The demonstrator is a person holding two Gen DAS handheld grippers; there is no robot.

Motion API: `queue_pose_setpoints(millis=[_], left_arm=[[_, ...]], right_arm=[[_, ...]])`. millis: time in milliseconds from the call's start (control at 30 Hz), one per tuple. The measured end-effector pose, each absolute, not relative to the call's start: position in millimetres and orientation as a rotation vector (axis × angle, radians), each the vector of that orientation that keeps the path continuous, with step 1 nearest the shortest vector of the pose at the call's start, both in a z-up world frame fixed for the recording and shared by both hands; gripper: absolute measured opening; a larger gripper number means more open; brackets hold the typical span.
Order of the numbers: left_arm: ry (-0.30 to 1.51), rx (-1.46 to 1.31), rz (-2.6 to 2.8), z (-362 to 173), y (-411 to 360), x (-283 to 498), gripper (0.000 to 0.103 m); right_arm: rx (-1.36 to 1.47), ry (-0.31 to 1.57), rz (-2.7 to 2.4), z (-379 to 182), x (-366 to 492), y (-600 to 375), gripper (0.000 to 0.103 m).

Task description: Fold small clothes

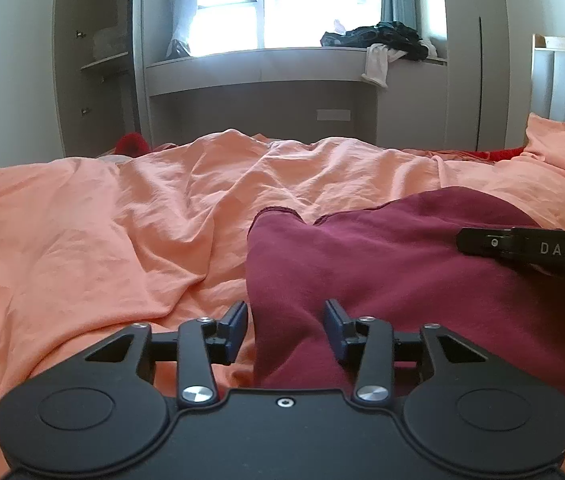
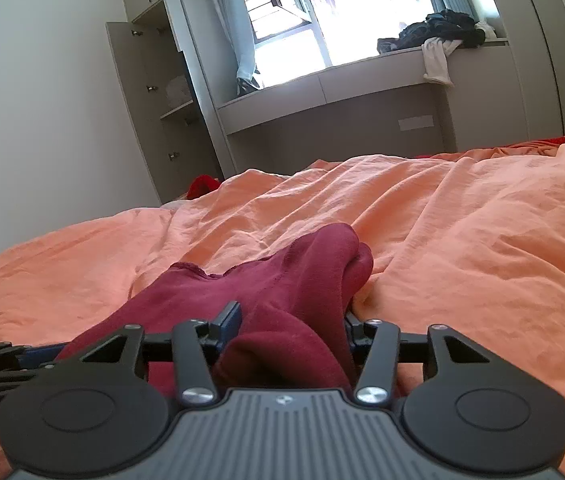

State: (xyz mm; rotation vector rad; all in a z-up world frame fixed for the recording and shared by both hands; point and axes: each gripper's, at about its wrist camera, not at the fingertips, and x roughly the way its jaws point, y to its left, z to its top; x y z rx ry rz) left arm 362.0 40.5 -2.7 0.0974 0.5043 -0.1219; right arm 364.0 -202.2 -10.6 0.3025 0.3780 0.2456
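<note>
On orange bedsheet (image 1: 122,216) lies maroon garment (image 1: 382,248) — left view: left gripper (image 1: 286,326) jaws wide, straddling near fabric edge. Right view: right gripper (image 2: 292,326) jaws spread around bunched cloth, grip unclear. Fabric soft, light, limp — best pinched at hem corners.

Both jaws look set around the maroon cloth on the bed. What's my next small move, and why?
Probably close both. The left gripper and right gripper each straddle a bunched near edge of the maroon garment, jaws apart, cloth slack on the orange bedspread. Grip, then lift.
</note>
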Motion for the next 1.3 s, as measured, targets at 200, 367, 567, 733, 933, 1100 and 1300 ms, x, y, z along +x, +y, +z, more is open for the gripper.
queue_pose_setpoints(millis=[200, 367, 567, 733, 933, 1100, 1300], left_arm=[[0.511, 0.065, -0.109, -3.2, 44.7, 362.8, 0.058], [0.518, 0.042, -0.093, -3.6, 47.4, 364.3, 0.073], [0.522, 0.013, -0.082, -3.6, 50.5, 365.2, 0.088], [0.517, -0.022, -0.078, -0.8, 53.6, 363.6, 0.099], [0.485, -0.029, -0.052, 4.2, 52.8, 353.9, 0.102], [0.44, -0.059, -0.049, 13.7, 52.9, 339.7, 0.102], [0.402, -0.081, -0.061, 24.9, 52.8, 322.0, 0.102]], right_arm=[[0.3, 0.397, 0.216, -11.2, 364.6, -203.8, 0.071], [0.31, 0.408, 0.204, -12.9, 364.0, -207.1, 0.081], [0.298, 0.403, 0.198, -12.4, 361.7, -205.8, 0.09], [0.273, 0.389, 0.182, -9.8, 355.9, -203.9, 0.103], [0.256, 0.376, 0.141, -7.8, 344.8, -207.8, 0.103], [0.238, 0.334, 0.118, -4.5, 328.7, -209.4, 0.103], [0.199, 0.243, 0.114, 7.5, 296.8, -206.6, 0.103]])
